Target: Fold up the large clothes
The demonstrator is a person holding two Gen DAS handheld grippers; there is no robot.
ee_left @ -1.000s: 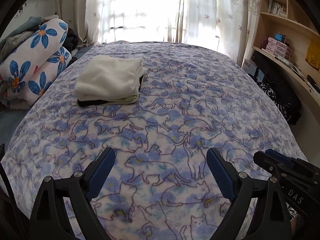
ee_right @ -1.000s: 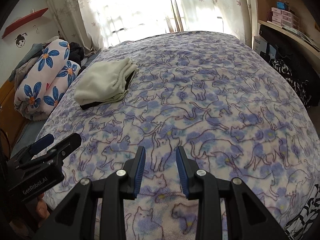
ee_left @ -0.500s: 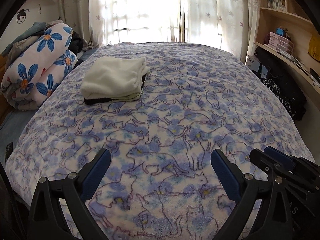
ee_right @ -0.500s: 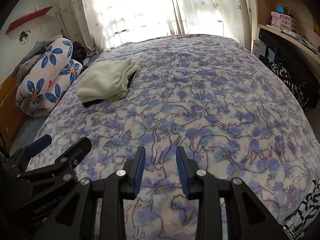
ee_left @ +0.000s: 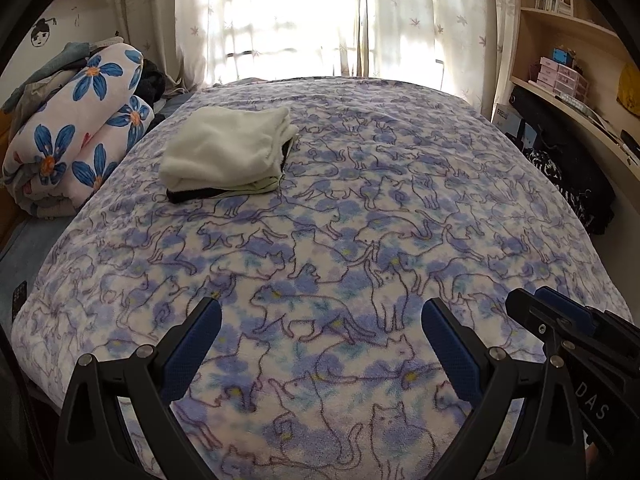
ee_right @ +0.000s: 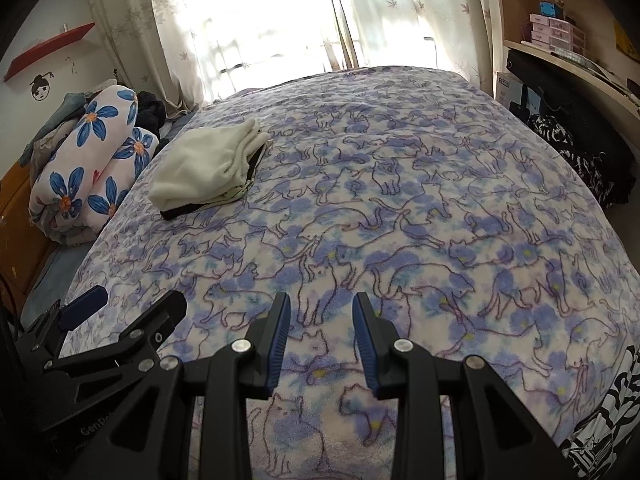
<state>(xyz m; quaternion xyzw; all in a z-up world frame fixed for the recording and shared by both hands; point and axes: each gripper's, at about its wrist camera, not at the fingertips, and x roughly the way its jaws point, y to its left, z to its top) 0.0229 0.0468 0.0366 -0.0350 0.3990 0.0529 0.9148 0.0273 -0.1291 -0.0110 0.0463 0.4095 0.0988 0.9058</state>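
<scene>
While a folded stack of clothes (ee_left: pixel 228 156) sits at about ten o'clock on the bed (ee_left: pixel 400 208), set aside near the rolled flowered quilt (ee_left: pixel 76 136) as if finished, both tools hover over bare cat-print blanket. Jaws of the left hand-held gripper (ee_left: pixel 320 344) have just been opening and stand spread wide with nothing between them; the right hand-held gripper (ee_right: pixel 322 332) is narrowly parted, pinching nothing, seemingly awaiting the next garment
</scene>
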